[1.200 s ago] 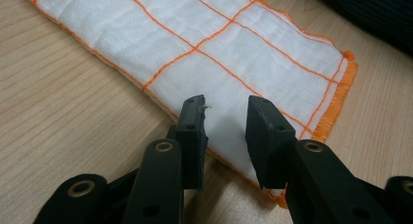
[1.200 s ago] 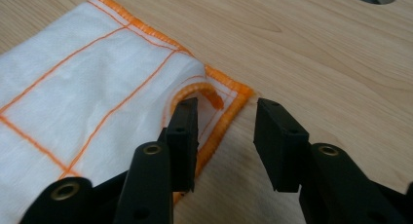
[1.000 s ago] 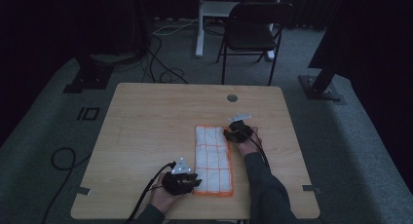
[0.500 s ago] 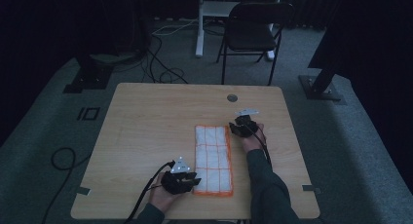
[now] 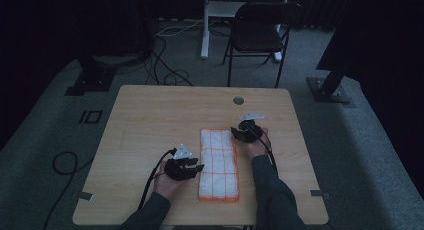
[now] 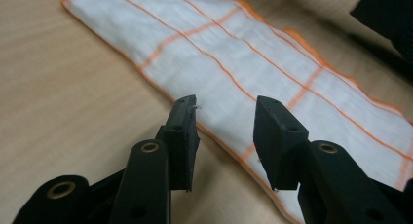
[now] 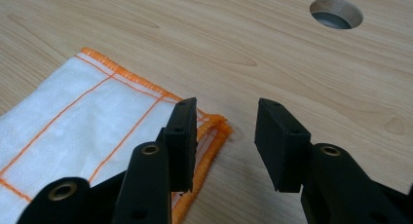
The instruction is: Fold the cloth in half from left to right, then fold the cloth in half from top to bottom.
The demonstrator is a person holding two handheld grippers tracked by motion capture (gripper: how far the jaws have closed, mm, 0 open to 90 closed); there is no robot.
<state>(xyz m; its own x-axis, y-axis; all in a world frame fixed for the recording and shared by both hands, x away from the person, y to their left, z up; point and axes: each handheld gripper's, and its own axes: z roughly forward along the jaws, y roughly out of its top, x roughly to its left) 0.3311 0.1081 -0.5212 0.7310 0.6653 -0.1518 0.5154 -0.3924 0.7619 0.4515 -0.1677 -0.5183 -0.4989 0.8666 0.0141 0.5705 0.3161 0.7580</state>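
A folded white cloth (image 5: 218,162) with orange grid lines and an orange hem lies flat on the wooden table (image 5: 150,120). My left gripper (image 5: 199,168) is at the cloth's left long edge. In the left gripper view its jaws (image 6: 224,104) stand open just above the hem of the cloth (image 6: 272,53), pinching nothing; they have just been opening. My right gripper (image 5: 236,135) is at the cloth's far right corner. Its jaws (image 7: 226,107) have also just opened wider. The layered corner of the cloth (image 7: 87,117) lies beside the left jaw, and bare wood shows in the gap.
A round cable hole (image 5: 238,100) (image 7: 337,13) sits in the table beyond the right gripper. A black folding chair (image 5: 260,25) stands behind the table. Cables (image 5: 170,75) and stand bases (image 5: 330,90) lie on the floor around it.
My left gripper has moved a little away from the front edge along the cloth's left side. The right gripper has barely shifted. The cloth lies as before.
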